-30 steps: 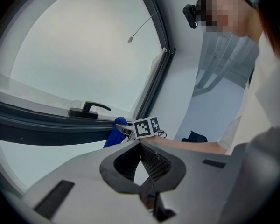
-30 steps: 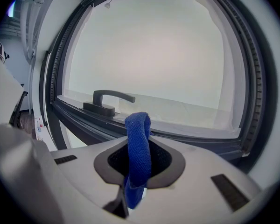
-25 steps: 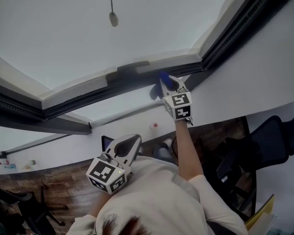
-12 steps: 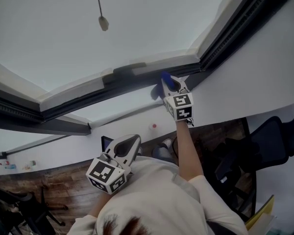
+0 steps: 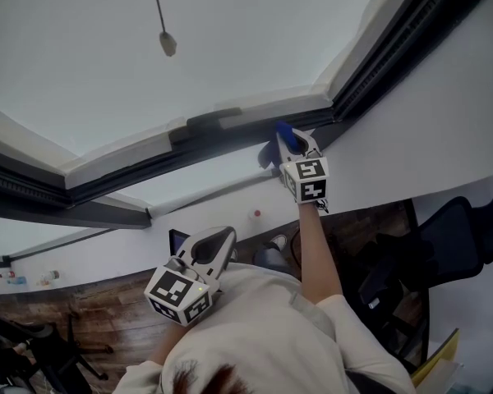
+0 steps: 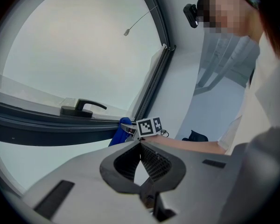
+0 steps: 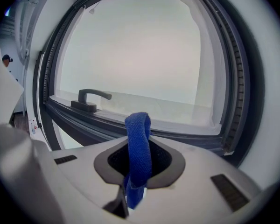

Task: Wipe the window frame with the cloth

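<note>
The dark window frame [image 5: 148,156] runs across the head view, with a handle [image 5: 207,122] on it. My right gripper [image 5: 289,140] is shut on a blue cloth [image 5: 283,131] and holds it against the frame just right of the handle, near the corner. In the right gripper view the cloth [image 7: 139,141] stands folded between the jaws, with the frame [image 7: 102,120] and the handle [image 7: 90,99] beyond. My left gripper [image 5: 218,243] hangs low by the person's chest, shut and empty. Its own view shows the jaws [image 6: 140,146] meeting, and the cloth [image 6: 118,134] far off.
The frame's right upright [image 5: 386,48] meets the lower rail at the corner by the cloth. A pull cord [image 5: 168,43] hangs in front of the pane. A white wall lies below the frame. Black office chairs [image 5: 456,236] stand on the wooden floor [image 5: 90,314].
My right gripper has slid the cloth a little to the right along the frame, away from the handle toward the corner. The left gripper has stayed put.
</note>
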`<state>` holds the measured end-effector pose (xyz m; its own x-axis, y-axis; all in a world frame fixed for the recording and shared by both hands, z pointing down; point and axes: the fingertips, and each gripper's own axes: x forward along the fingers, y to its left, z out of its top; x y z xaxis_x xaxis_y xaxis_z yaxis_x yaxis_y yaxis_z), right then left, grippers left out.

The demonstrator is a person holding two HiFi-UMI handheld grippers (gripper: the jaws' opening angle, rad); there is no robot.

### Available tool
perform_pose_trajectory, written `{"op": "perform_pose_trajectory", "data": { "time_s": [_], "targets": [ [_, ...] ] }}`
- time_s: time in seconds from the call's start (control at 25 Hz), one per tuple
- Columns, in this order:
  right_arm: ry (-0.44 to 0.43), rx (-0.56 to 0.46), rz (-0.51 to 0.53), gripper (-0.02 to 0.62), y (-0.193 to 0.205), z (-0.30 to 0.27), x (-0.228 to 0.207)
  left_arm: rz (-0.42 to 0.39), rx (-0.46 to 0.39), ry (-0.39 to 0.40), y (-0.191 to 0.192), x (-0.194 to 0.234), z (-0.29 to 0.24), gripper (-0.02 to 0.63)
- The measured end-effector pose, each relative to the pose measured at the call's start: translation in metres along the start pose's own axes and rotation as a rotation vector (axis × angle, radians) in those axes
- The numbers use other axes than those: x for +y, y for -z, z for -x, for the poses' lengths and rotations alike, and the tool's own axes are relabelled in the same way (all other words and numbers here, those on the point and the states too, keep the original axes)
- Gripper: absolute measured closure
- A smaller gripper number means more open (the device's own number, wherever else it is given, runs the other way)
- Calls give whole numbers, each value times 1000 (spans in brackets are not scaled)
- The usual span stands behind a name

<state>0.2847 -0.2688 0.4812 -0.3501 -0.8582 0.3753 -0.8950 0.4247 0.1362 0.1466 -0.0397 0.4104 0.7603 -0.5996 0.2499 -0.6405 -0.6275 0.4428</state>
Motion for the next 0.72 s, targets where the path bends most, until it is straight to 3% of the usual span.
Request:
{"op": "perform_pose_trajectory", "data": {
  "time_s": [0.72],
  "targets": [
    [68,38,-6,545,9,5,-44,0,-2,-3,-1,-2,-2,597]
  ]
}}
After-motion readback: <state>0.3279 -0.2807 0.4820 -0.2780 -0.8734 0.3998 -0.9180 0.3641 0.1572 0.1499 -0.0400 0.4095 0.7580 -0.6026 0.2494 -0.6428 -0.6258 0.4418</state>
